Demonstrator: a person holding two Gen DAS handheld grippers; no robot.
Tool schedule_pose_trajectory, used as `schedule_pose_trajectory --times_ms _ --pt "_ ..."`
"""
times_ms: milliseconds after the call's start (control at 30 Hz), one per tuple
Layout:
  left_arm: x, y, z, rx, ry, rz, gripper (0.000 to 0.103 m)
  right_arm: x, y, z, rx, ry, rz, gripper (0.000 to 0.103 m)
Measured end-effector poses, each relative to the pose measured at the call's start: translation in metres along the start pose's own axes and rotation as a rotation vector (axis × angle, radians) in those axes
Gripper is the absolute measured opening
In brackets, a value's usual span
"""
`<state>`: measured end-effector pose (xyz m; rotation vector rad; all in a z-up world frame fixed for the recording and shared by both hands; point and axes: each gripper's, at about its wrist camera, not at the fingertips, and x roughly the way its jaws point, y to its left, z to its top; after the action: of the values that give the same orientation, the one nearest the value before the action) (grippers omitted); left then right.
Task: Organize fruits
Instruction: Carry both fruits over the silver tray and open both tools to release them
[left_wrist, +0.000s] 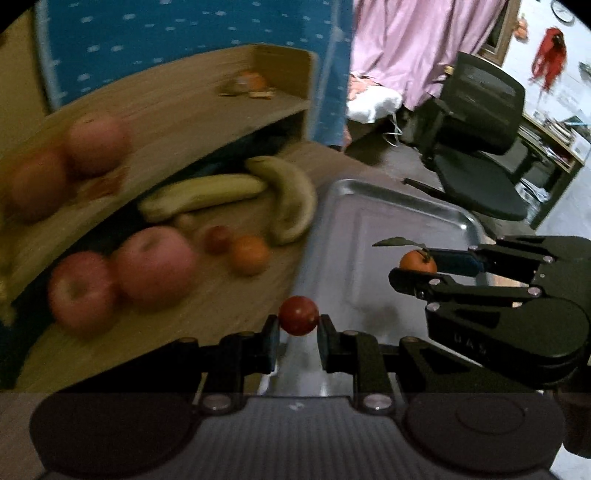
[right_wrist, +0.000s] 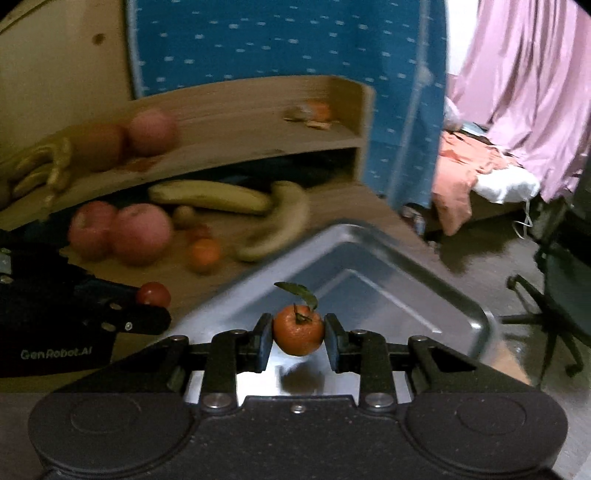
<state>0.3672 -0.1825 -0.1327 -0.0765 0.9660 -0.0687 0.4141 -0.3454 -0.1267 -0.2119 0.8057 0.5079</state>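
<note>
The left tongs (left_wrist: 298, 328) are closed on a small red fruit (left_wrist: 298, 315), held above the near edge of a metal tray (left_wrist: 388, 214). The right tongs (right_wrist: 298, 341) grip a mandarin (right_wrist: 298, 334) with a leaf, over the tray's middle. The tray lies on the counter (left_wrist: 207, 310). Left of it lie two bananas (left_wrist: 236, 195), two apples (left_wrist: 122, 275), an orange (left_wrist: 249, 255) and another small red fruit (left_wrist: 218, 239). On the shelf (left_wrist: 177, 110) above sit two more apples.

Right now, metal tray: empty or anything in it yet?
Empty. The metal tray shows a bare floor; the tangerine is held above it in the right gripper.
</note>
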Motion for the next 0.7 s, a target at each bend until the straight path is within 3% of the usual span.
schedule_pose_trajectory --times_ms 300,700 --pt "0.037 -0.044 0.024 0.017 0.024 0.004 0.024 0.020 -0.055 0.001 0.013 0.024 -0.011 0.031" --pt "0.055 -0.063 0.032 -0.004 0.054 0.034 0.024 0.038 -0.079 0.002 0.007 0.040 0.003 0.031"
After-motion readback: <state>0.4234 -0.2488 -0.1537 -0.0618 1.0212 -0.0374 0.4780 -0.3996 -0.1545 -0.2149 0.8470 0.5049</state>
